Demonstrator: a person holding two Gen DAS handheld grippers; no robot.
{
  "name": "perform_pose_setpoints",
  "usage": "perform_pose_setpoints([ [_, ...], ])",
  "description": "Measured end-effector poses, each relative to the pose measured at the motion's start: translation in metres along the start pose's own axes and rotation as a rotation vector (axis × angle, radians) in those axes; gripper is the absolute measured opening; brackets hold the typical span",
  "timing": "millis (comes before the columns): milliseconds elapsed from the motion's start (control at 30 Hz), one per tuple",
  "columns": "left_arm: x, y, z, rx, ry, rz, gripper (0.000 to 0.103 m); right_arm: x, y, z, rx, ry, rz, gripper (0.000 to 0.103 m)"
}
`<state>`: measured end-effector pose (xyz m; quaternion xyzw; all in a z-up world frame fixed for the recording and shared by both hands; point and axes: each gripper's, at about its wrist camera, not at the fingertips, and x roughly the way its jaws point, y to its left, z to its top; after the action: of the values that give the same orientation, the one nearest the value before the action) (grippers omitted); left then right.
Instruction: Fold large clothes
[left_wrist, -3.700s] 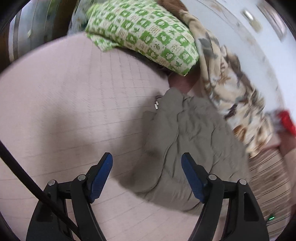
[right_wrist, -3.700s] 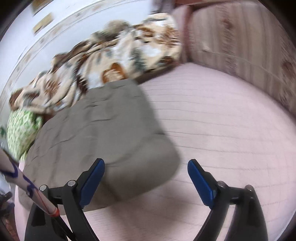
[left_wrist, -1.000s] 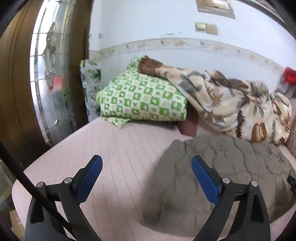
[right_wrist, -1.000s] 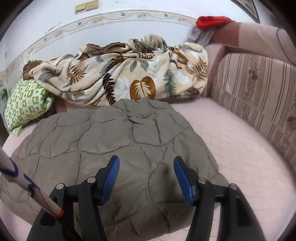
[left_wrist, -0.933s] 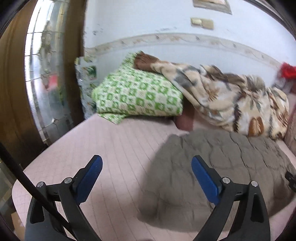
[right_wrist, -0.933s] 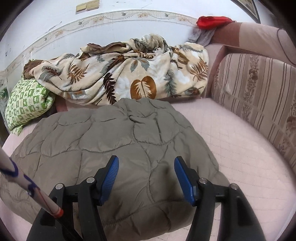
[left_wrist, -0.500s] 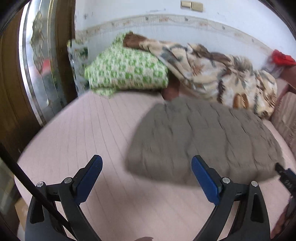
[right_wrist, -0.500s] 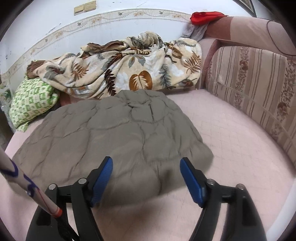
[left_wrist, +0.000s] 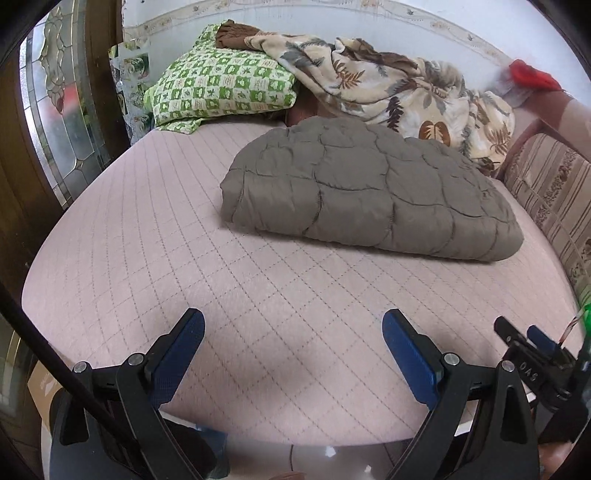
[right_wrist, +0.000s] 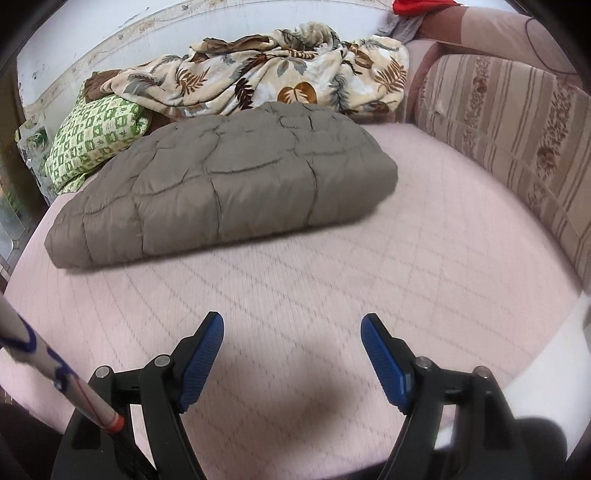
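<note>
Both tongs have drawn back from the quilted grey-brown jacket (left_wrist: 365, 192) since a second ago: the left tongs (left_wrist: 293, 334) and right tongs (right_wrist: 291, 334) now hang wide apart and empty over the near part of the pink bed (left_wrist: 229, 280). Ahead of them, well apart, the jacket lies folded in a thick bundle. Beyond it sit a green checked pillow (left_wrist: 221, 88) and a leaf-print blanket (right_wrist: 280, 77) against the wall.
</note>
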<state>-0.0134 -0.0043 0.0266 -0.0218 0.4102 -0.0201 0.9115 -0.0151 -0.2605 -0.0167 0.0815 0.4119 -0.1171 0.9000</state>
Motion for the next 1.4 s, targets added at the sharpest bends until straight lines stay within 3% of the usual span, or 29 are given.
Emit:
perform_pose_setpoints([
  [433, -0.022, 0.003, -0.022, -0.029, 0.014, 0.013, 0.096, -0.024, -0.001, -0.04, -0.015, 0.034, 0.005, 0.082],
  [833, -0.063, -0.007, -0.034, 0.028, -0.091, -0.005, 0.096, -0.044, 0.002, -0.059, -0.025, 0.042, 0.023, 0.082],
  [1400, -0.066, -0.01, -0.044, 0.023, -0.048, -0.004, 0.096, -0.071, 0.006, -0.066, -0.064, 0.002, -0.023, 0.084],
])
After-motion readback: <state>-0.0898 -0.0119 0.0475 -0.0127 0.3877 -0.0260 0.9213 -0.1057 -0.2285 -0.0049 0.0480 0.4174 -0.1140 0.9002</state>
